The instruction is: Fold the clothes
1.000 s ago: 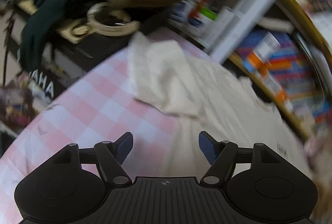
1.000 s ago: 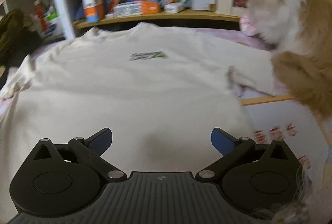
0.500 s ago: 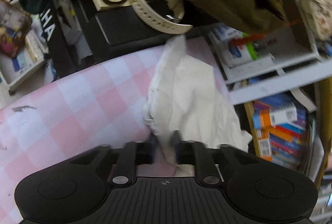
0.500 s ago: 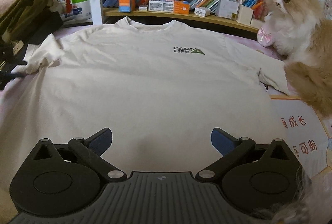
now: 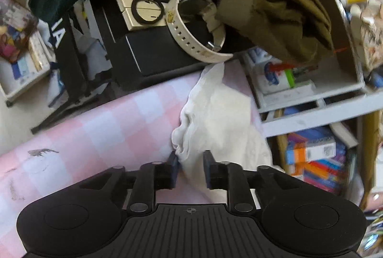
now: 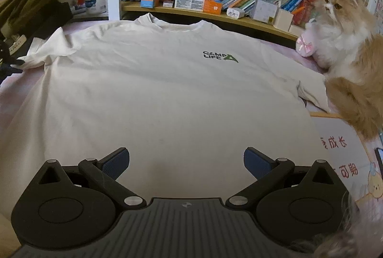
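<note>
left gripper: jaws just reopened, narrow, bunched sleeve of cream cotton t-shirt loosely between; we regrip deeper. right gripper: wide, empty.

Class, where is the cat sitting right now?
In the right wrist view, the cat sits at the far right, beside the T-shirt sleeve, before the bookshelf.

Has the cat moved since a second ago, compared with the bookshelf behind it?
Yes. In the right wrist view the cat has shifted right along the bookshelf, off the t-shirt sleeve it leaned over, though the camera moved too.
</note>
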The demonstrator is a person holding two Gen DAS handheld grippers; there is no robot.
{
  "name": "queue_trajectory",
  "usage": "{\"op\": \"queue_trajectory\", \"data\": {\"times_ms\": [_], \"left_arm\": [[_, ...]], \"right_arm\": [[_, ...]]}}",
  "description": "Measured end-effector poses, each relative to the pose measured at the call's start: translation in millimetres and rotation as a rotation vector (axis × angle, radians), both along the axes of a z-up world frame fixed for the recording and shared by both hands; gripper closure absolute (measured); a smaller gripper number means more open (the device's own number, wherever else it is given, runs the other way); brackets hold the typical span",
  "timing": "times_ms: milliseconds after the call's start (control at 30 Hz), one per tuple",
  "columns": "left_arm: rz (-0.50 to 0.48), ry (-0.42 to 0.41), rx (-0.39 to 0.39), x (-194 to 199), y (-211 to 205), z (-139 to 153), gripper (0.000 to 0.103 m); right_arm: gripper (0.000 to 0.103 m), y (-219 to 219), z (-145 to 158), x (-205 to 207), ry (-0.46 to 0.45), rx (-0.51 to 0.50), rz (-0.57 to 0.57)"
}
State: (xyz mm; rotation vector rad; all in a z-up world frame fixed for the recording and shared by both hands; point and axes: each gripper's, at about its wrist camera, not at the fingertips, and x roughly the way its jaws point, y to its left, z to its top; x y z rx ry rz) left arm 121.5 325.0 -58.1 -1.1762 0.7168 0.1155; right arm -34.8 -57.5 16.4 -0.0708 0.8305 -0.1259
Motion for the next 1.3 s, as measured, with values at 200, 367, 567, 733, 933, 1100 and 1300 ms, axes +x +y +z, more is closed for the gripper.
{"op": "queue_trajectory", "data": {"times_ms": [200, 367, 567, 733, 933, 1100, 1300], "left_arm": [[0.052, -0.026, -0.041, 0, 2, -7, 0.081], [0.110, -0.001, -0.008, -4, 0, -5, 0.094], [0.166, -0.035, 0.104, -5, -15, 25, 0.097], [0.081, -0.098, 0.297, 11, -52, 74, 0.098], [-0.362, -0.193, 0.809, 33, -177, 124, 0.098], [-0.923, -0.070, 1.161, 32, -294, 70, 0.087], [-0.824, -0.006, 1.010, 30, -285, 51, 0.033]], "right_arm": [[0.000, 0, -4, -7, 0.031, -0.003, 0.019], [0.000, -14, -8, -11, 0.034, -0.001, 0.019], [0.000, -48, -9, -6, 0.015, 0.026, 0.044], [0.000, -83, -8, -5, -0.006, 0.066, 0.053], [0.000, -126, -14, -2, -0.014, 0.138, 0.048], [0.000, -151, -20, 2, -0.013, 0.184, 0.036], [0.000, -164, -26, 8, 0.001, 0.220, 0.042]]}}
